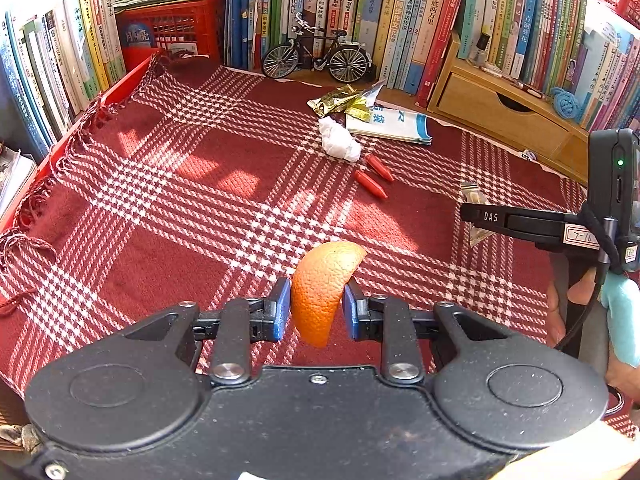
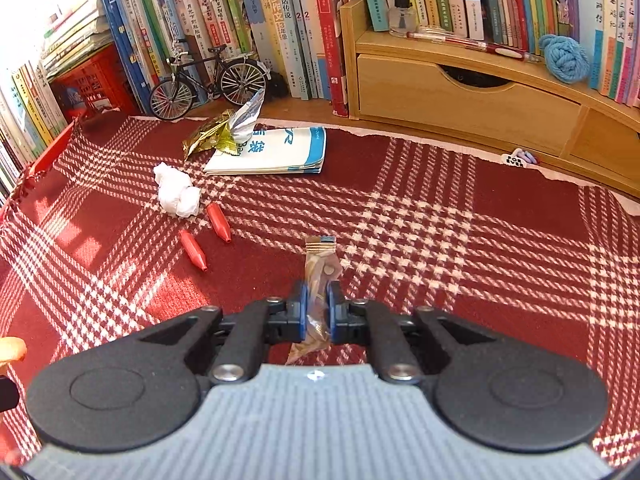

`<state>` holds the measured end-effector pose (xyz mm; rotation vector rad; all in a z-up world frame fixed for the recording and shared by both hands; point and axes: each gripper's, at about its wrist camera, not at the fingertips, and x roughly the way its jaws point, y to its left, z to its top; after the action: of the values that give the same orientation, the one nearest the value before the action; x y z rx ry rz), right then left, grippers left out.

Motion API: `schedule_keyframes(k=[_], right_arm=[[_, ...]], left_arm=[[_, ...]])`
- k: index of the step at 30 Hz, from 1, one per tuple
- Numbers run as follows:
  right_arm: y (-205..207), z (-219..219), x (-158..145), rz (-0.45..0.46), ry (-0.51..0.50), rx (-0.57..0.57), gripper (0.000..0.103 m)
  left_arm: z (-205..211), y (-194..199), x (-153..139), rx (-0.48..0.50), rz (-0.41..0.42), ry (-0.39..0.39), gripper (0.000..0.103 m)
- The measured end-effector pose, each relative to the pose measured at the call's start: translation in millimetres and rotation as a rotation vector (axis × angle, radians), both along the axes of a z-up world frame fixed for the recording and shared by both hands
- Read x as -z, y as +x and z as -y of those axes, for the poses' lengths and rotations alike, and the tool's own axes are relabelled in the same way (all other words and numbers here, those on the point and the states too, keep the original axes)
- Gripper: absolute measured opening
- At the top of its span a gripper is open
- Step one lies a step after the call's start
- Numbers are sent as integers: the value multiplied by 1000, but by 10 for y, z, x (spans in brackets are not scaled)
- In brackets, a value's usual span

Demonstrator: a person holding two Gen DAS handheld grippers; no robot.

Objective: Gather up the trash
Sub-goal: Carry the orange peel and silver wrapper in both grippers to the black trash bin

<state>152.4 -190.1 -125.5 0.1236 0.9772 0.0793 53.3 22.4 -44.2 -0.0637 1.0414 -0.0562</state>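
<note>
My left gripper (image 1: 316, 308) is shut on a curved piece of orange peel (image 1: 324, 280), held above the red plaid cloth (image 1: 200, 184). My right gripper (image 2: 317, 312) is shut on a small clear snack wrapper (image 2: 320, 264) with a gold top edge; that gripper (image 1: 472, 216) also shows at the right of the left wrist view. Lying on the cloth farther back are a crumpled white tissue (image 2: 176, 194), two red pointed caps (image 2: 218, 222), and a gold foil wrapper (image 2: 208, 136) with a silver torn end.
A white and blue booklet (image 2: 272, 152) lies by the foil wrapper. A model bicycle (image 2: 208, 78) stands before a wall of books. A wooden drawer shelf (image 2: 460, 96) sits right, with blue yarn (image 2: 564, 58). A red crate (image 1: 172, 32) is at back left.
</note>
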Motion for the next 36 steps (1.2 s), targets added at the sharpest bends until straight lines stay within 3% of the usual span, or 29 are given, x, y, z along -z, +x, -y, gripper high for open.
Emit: schedule_keyframes(k=[6,14,17,30,36], right_arm=[[-336,40,-192,8,20,57,14],[-1201,-135,-559,58,-26,164,14],[-1466,-197,-613,51,-42,181,14],[-1893,-170,-538,52,25,63,14],[-1884,-165,-230,22,99,38,14]], left_arm=[[-7,-238,-77,46,27,-26,26],[-259,-752,-185,136,62,-113,26],[-297,-936,-232,161,71,-101,26],[-254,-1217,-213,-40,69,-142,26],[-222,-1286,-90,-20,82,-55,26]])
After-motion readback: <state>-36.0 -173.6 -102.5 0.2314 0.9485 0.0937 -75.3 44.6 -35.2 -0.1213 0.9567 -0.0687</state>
